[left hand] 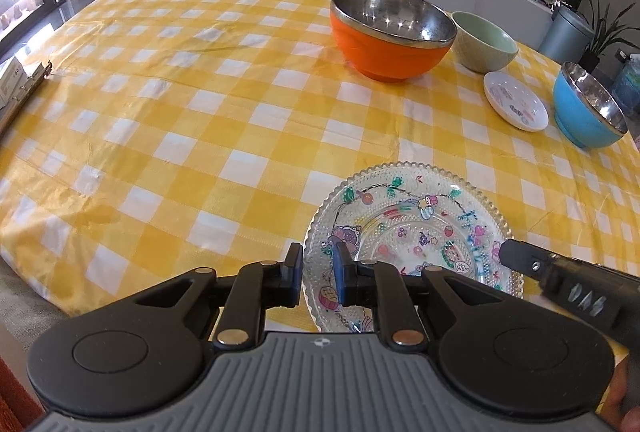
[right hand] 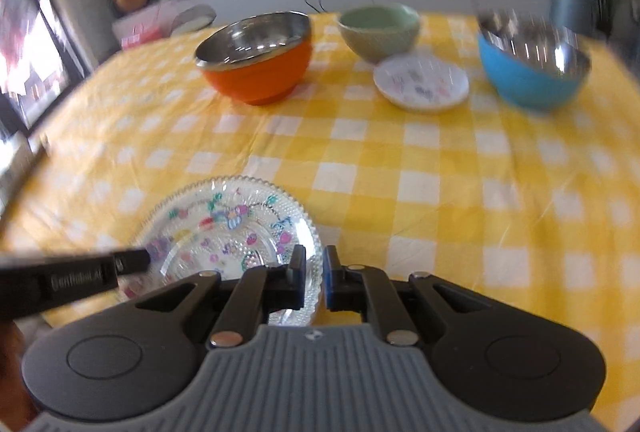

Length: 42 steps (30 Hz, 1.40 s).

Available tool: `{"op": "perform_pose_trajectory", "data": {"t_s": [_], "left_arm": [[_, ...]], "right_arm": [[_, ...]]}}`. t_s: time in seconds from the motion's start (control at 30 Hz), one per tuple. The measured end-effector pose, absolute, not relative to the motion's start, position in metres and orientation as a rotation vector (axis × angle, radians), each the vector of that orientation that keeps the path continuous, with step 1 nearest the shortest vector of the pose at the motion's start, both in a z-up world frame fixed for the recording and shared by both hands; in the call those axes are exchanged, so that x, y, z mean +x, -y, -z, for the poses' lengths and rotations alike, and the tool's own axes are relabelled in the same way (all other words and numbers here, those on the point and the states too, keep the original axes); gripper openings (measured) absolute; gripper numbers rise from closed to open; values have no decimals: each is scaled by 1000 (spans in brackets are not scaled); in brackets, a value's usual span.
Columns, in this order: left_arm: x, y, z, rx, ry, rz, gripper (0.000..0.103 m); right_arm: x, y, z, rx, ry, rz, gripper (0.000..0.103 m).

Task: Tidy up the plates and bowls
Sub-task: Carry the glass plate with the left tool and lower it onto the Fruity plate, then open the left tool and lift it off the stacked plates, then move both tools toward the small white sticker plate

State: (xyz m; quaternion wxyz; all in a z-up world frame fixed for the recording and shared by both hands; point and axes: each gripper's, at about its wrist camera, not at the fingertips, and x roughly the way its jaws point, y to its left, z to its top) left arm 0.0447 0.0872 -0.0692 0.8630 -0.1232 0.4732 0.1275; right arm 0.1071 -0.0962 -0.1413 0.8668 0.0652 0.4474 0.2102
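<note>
A round clear glass plate (left hand: 412,232) lies near the front edge of a table covered with a yellow and white checked cloth (left hand: 192,104). The plate has a bumpy, beaded surface and a little zigzag rim all the way around. Bright cartoon drawings show on it: pink hearts, purple shapes, green leaves and blue letters. You can see the yellow squares through the glass.

The left gripper (left hand: 320,268) has its two fingers closed tight on the plate's left rim, one finger outside the edge and one over the plate. The right gripper (right hand: 314,272) pinches the plate's right rim the same way, one finger on each side of the edge. So both grippers hold the same plate, one on each side. The right wrist picture is blurry.

Farther back on the table stand other dishes. There is an orange bowl with a shiny metal inside (left hand: 390,32). Just beside it sits a pale green bowl (left hand: 484,42). Near that lies a small white plate with little drawings (left hand: 516,106). Just beside the small plate stands a blue bowl with a shiny metal inside (left hand: 588,108). All four are well apart from the glass plate.
</note>
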Motion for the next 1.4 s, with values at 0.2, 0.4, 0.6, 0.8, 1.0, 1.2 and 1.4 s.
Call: {"op": "perform_pose_trajectory", "data": {"t_s": [0.2, 0.4, 0.6, 0.8, 1.0, 1.2, 1.4], "left_arm": [[45, -87, 69, -253, -997, -262, 17], [44, -89, 62, -257, -963, -265, 26], [52, -92, 42, -354, -894, -188, 32], [77, -76, 27, -375, -849, -44, 35], [111, -52, 24, -348, -840, 35, 44], [151, -28, 34, -251, -898, 29, 51], [183, -25, 44, -260, -872, 6, 51]], "right_arm": [[112, 112, 140, 277, -957, -411, 10], [116, 122, 139, 354, -963, -379, 17], [121, 149, 134, 491, -956, -342, 37], [139, 169, 129, 568, -934, -298, 38], [160, 180, 123, 528, -889, -244, 38], [190, 189, 124, 517, -863, -190, 38], [223, 191, 132, 532, -830, -149, 43]]}}
